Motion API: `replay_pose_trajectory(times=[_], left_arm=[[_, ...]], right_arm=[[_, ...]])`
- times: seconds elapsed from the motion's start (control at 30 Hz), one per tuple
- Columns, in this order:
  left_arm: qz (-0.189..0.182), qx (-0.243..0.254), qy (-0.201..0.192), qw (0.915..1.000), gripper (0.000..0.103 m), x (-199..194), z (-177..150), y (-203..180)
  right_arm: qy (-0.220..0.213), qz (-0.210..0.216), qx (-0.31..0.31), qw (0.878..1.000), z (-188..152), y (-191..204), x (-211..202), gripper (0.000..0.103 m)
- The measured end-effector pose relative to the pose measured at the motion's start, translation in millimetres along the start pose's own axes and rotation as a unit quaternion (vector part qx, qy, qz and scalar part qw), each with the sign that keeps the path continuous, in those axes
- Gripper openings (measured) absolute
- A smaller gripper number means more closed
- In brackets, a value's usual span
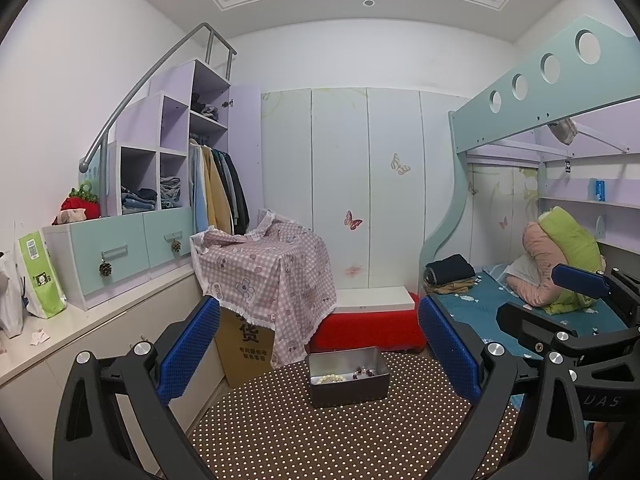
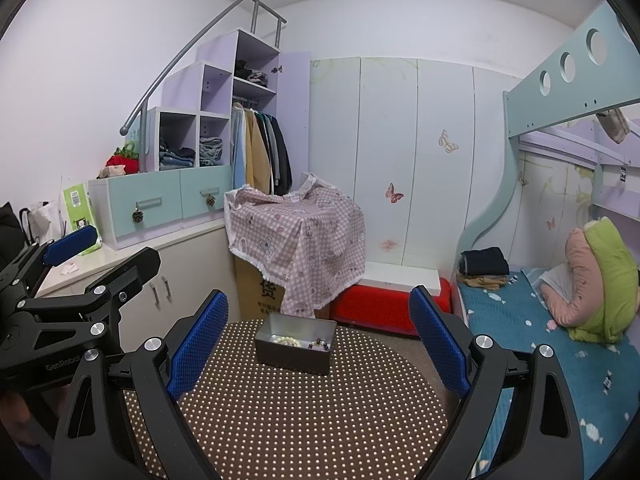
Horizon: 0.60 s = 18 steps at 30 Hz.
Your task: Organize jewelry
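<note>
Bedroom furniture fills the left wrist view: a bunk bed at right, a wardrobe behind, and in front a round table under a brown dotted cloth. Near the table's far edge stands a grey metal tin, holding a pale bead bracelet at its left and a dark bead bracelet at its right. The left gripper hangs above the table's near part with its blue pads spread wide, holding nothing; the tin shows between them. The right gripper shows at the right edge, also spread. From the right wrist, the same table carries the tin near its far edge, with the pale bracelet left and the dark bracelet right inside. The right gripper is wide apart and empty, well short of the tin. The left gripper shows at left, open.
</note>
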State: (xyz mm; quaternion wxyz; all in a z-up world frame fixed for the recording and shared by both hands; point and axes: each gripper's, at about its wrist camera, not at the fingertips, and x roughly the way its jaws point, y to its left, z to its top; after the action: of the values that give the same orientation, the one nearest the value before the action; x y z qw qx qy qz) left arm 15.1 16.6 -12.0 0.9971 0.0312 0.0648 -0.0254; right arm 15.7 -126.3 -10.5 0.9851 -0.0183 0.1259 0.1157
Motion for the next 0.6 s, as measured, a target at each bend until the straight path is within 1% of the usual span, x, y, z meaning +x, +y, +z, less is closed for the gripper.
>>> replay_pose_trajectory(times=[0.6], left_arm=[[0.003,0.001,0.006,1.0,0.096,1.5,-5.7,1.3]], right_arm=[[0.005,0.0,0.002,1.0,-1.5,0.1,4.7,0.089]])
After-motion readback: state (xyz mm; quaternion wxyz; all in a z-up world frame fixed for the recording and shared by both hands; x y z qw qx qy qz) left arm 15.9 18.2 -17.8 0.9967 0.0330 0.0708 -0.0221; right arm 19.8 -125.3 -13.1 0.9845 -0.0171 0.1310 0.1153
